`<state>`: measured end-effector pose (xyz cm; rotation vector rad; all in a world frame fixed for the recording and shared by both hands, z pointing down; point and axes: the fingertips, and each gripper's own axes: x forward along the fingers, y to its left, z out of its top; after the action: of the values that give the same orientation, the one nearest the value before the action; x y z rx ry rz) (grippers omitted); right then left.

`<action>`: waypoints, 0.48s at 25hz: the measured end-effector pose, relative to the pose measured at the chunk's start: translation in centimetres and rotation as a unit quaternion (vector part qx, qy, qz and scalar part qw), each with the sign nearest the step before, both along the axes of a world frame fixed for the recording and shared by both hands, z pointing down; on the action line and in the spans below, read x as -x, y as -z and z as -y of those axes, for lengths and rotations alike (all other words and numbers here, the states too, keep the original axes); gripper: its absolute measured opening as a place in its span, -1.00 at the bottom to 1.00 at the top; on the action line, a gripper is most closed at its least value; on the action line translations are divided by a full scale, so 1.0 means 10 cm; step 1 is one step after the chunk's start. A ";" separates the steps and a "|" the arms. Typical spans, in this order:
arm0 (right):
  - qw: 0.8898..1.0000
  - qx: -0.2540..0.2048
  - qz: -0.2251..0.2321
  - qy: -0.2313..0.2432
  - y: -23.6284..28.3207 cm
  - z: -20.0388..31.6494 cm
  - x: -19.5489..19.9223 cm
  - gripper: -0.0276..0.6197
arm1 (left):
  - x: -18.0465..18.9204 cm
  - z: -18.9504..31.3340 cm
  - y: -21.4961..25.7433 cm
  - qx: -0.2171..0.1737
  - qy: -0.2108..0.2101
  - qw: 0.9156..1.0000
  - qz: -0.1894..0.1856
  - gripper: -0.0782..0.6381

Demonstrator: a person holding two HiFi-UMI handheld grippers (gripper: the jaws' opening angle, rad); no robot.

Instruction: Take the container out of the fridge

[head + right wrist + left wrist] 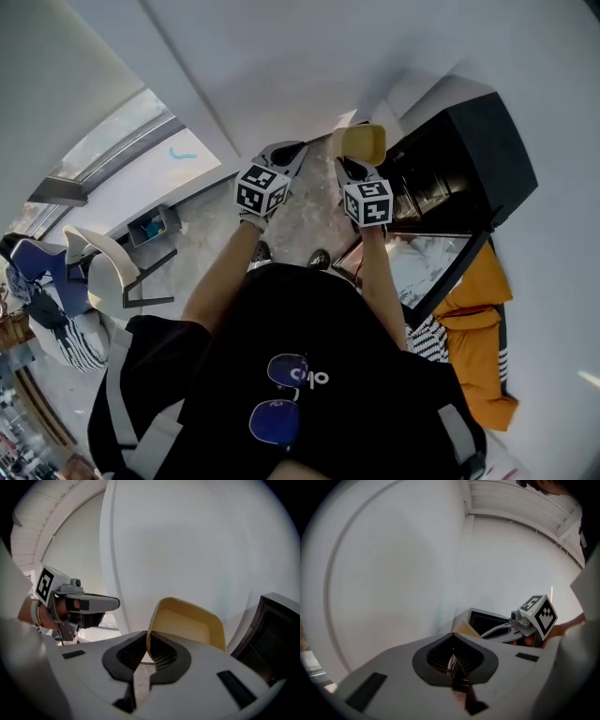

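Observation:
A yellow open-topped container (187, 625) is pinched by its rim in my right gripper (149, 651), held in the air in front of the white wall. From the head view the container (364, 142) sits just left of the small black fridge (469, 155), whose door (427, 267) hangs open. My left gripper (286, 155) is held up beside it, a little to the left. Its jaws (452, 660) are closed together with nothing between them. The left gripper view also catches the container's edge (465, 629) and the right gripper's marker cube (540, 612).
An orange cloth (478, 328) lies by the fridge door on the right. A white chair (108, 267) and a blue bin (152, 225) stand on the stone floor to the left. The white wall is close ahead of both grippers.

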<state>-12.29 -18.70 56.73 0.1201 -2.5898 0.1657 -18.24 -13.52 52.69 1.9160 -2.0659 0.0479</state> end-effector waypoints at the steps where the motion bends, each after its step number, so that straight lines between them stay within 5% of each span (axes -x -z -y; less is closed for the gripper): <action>1: 1.000 0.000 0.001 0.002 0.00 0.02 0.01 -0.82 | 0.00 0.02 0.00 0.001 0.000 1.000 0.001 -0.76; 12: 1.000 0.012 0.009 0.016 -0.02 0.06 0.03 -0.83 | -0.04 0.11 -0.03 0.013 -0.001 1.000 0.009 -0.76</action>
<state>-12.60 -19.29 56.90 0.0691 -2.6047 0.1865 -17.88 -14.58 52.96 1.9095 -2.0643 0.0916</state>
